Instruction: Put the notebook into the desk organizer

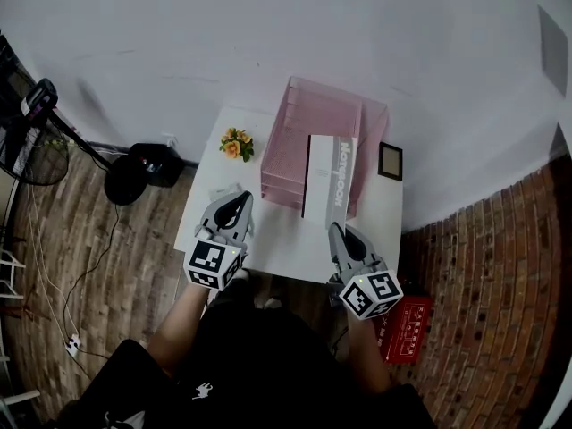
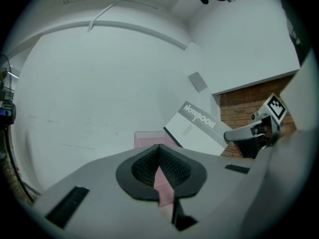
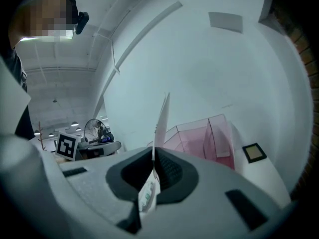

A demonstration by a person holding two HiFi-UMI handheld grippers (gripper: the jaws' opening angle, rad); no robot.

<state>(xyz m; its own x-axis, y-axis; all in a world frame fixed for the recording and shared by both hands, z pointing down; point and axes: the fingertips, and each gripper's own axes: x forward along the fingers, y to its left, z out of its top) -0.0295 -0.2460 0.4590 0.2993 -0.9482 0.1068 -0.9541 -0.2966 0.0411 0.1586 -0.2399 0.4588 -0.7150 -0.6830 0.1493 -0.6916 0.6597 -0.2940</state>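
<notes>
The white notebook [image 1: 329, 177] stands on edge in the air, its far end over the pink desk organizer [image 1: 295, 141] at the back of the small white table [image 1: 277, 235]. My right gripper [image 1: 335, 231] is shut on the notebook's near edge. In the right gripper view the notebook [image 3: 160, 118] rises thin between the pads, with the organizer [image 3: 209, 138] behind it. My left gripper [image 1: 234, 206] hovers over the table's left part, jaws together and holding nothing. The left gripper view shows the notebook [image 2: 197, 128] tilted above the organizer [image 2: 147, 138], with the right gripper [image 2: 249, 133] beside it.
A small pot of orange flowers [image 1: 237, 143] stands left of the organizer and a dark picture frame [image 1: 390, 161] to its right. A red box [image 1: 407, 329] lies on the brick-pattern floor at the right. A fan [image 1: 36, 141] and cables are at the left.
</notes>
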